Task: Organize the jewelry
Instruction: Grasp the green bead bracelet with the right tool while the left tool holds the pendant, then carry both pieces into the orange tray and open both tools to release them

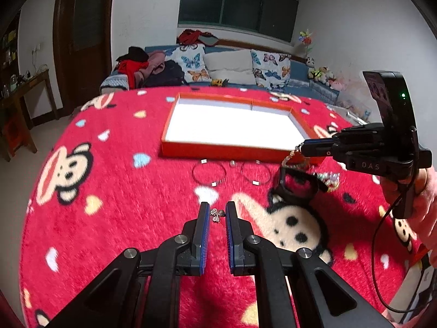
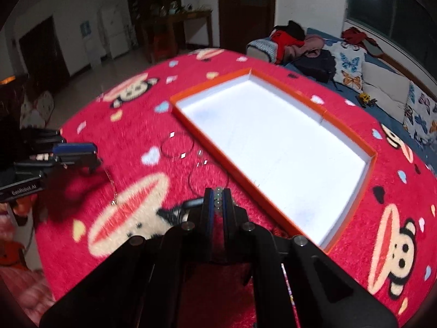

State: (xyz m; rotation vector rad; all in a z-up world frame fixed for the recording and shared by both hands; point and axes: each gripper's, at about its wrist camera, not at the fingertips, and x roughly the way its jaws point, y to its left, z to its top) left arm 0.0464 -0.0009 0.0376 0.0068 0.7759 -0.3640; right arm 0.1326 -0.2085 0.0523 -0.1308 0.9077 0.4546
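A bead bracelet (image 2: pixel 217 197) is pinched in the closed right gripper (image 2: pixel 217 193), above the red blanket (image 2: pixel 131 125) near the orange tray's (image 2: pixel 275 87) near edge. A thin chain (image 2: pixel 110 181) is held by the closed left gripper (image 2: pixel 94 154). Two wire hoops (image 1: pixel 209 173) lie along that edge.

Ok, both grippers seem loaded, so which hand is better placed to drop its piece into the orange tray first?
Right. The right gripper, shut on the bead bracelet, hangs at the near corner of the orange tray. The left gripper, holding a thin chain, sits farther back, behind the hoops.
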